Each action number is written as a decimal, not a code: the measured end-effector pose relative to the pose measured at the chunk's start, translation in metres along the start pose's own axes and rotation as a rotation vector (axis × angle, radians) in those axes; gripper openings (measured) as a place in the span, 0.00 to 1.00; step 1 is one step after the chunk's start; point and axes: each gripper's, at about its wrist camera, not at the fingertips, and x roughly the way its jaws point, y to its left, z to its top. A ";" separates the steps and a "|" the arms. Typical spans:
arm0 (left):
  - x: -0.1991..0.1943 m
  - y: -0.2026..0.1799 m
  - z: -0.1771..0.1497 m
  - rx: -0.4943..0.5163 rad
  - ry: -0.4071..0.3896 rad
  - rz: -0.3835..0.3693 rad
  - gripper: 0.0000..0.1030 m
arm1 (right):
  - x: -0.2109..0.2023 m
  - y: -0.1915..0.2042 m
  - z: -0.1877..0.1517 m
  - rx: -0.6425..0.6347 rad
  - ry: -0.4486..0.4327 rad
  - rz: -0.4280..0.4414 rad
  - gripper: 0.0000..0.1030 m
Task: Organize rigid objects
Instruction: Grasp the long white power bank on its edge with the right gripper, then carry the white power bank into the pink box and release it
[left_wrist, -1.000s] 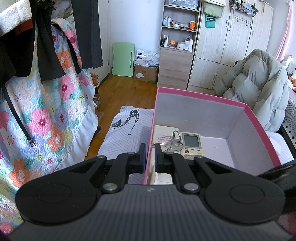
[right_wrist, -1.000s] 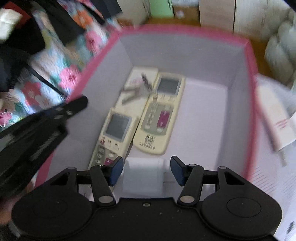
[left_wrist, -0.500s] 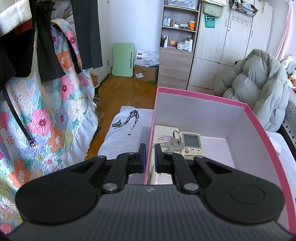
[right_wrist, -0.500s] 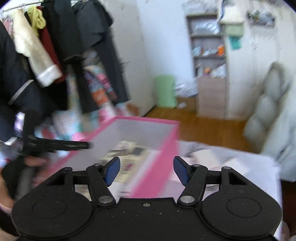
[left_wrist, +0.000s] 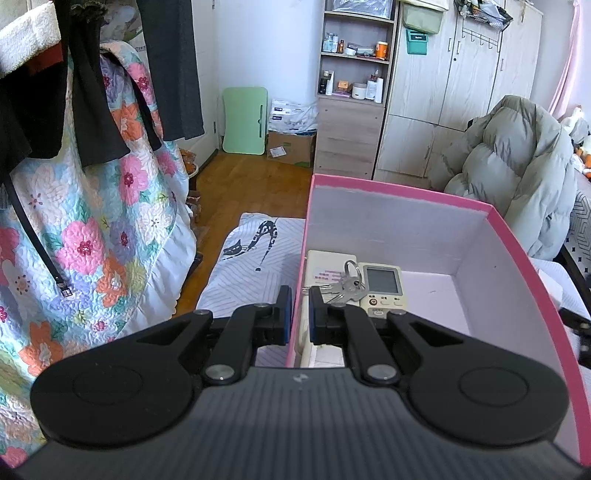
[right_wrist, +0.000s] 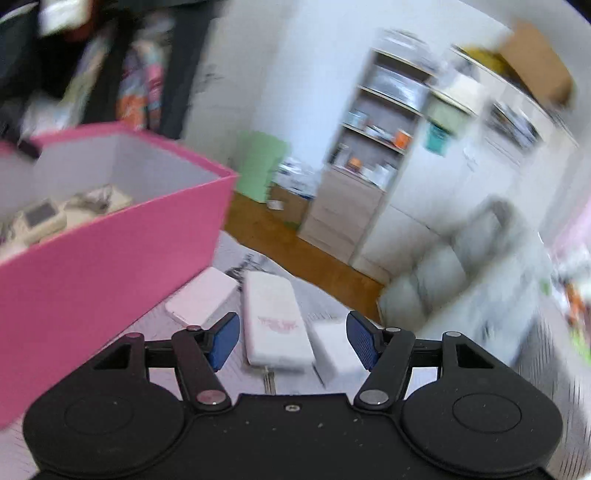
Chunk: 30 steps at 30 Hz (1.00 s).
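Remote controls (left_wrist: 382, 287) and a bunch of keys (left_wrist: 345, 283) lay inside the pink box (left_wrist: 524, 258), whose left wall the left gripper (left_wrist: 299, 314) pinched tight between its pads. Outside the box, on the striped cloth (right_wrist: 321, 295), three flat white items sat side by side, the longest one (right_wrist: 275, 325) in the middle. The right gripper (right_wrist: 291, 341) hovered over them with jaws spread wide, holding nothing.

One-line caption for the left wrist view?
Left hand-held gripper clamps the pink box wall; keys and remote lie inside.
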 end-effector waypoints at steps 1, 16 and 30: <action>0.000 0.000 0.000 -0.003 -0.001 -0.004 0.06 | 0.011 0.001 0.004 -0.027 0.014 0.026 0.66; 0.000 -0.001 0.000 -0.010 -0.001 -0.006 0.07 | 0.085 0.007 0.011 -0.017 0.226 0.033 0.44; -0.001 -0.002 -0.001 -0.010 -0.003 -0.004 0.07 | 0.026 -0.015 0.018 0.280 0.169 0.157 0.19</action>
